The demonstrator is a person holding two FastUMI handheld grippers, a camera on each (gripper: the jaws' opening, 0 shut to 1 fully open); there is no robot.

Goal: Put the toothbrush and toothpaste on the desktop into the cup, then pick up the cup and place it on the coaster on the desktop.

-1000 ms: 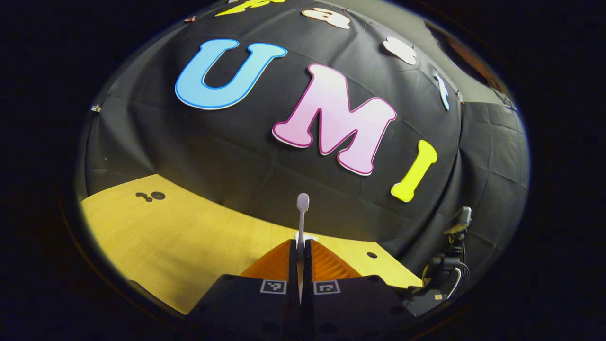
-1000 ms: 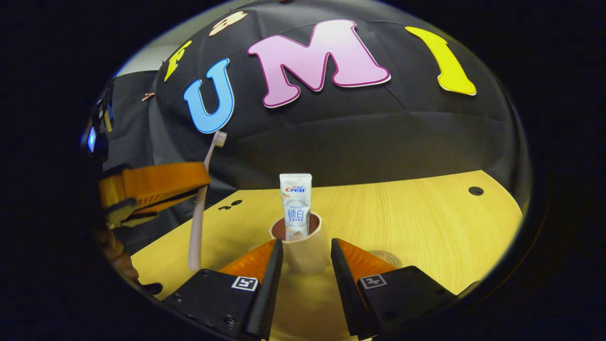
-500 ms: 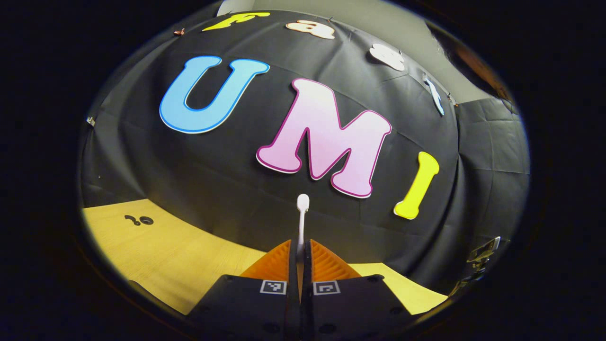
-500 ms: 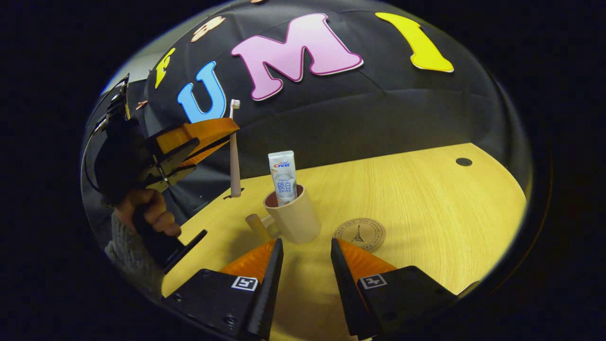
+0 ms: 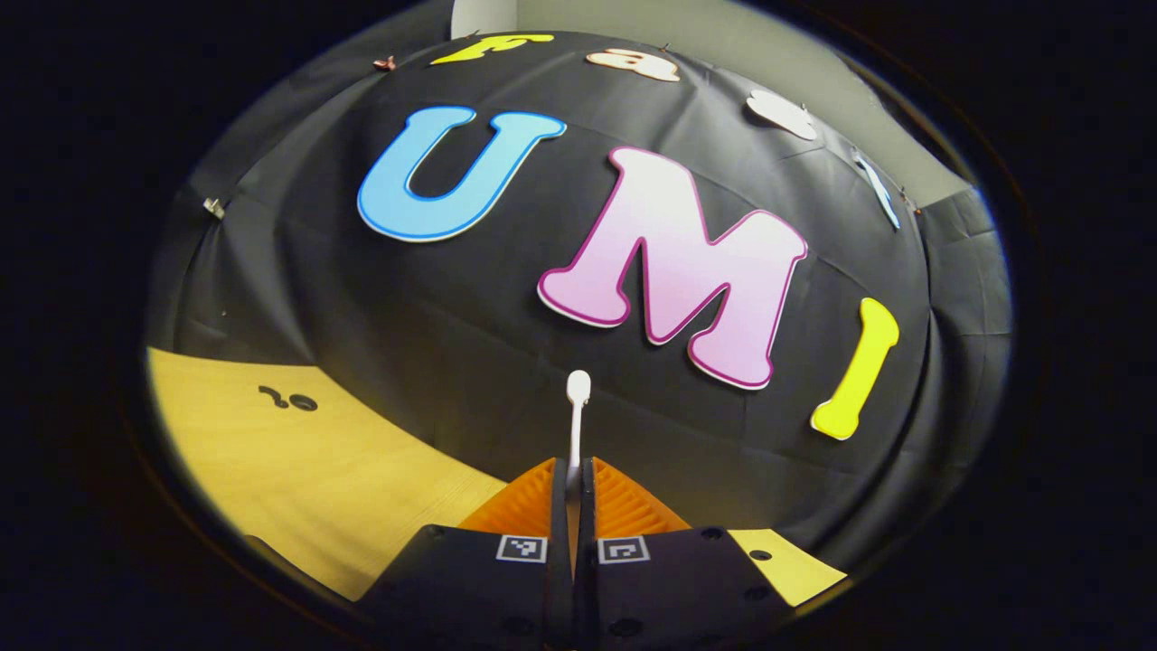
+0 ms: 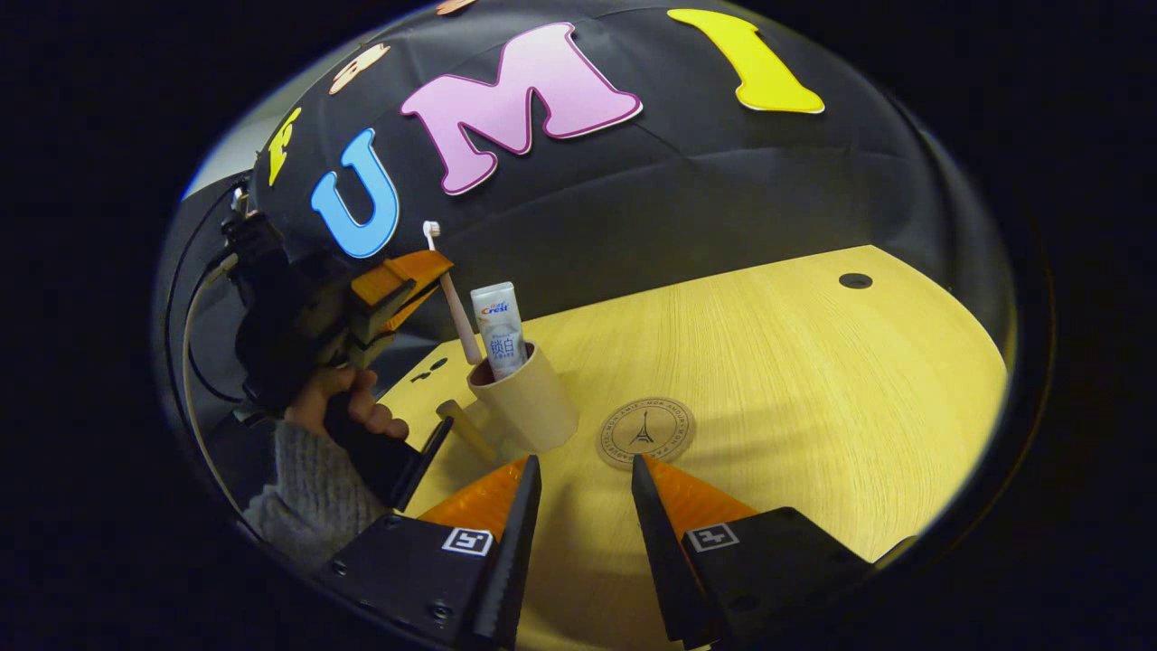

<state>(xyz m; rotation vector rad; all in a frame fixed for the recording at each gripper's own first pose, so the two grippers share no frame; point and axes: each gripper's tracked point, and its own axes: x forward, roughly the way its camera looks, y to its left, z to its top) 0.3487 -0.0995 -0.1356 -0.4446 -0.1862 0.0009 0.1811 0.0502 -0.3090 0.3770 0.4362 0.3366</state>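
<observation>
On the wooden desktop [image 6: 768, 362], seen from the right gripper view, a cup [image 6: 529, 407] stands upright with its handle toward the lower left. A tube of toothpaste [image 6: 502, 327] stands inside it, top end poking out above the rim. Just beside the cup, to its right, lies a round coaster [image 6: 646, 432]; the two are close but apart. The left gripper [image 6: 425, 276] pinches the toothbrush [image 6: 452, 298] between both fingers, tilted, its lower end at the cup's rim, bristle head up. A hand [image 6: 348, 402] in a knit sleeve grips its handle. The right gripper [image 6: 583, 470] hangs released, jaws spread, near the cup without touching it.
</observation>
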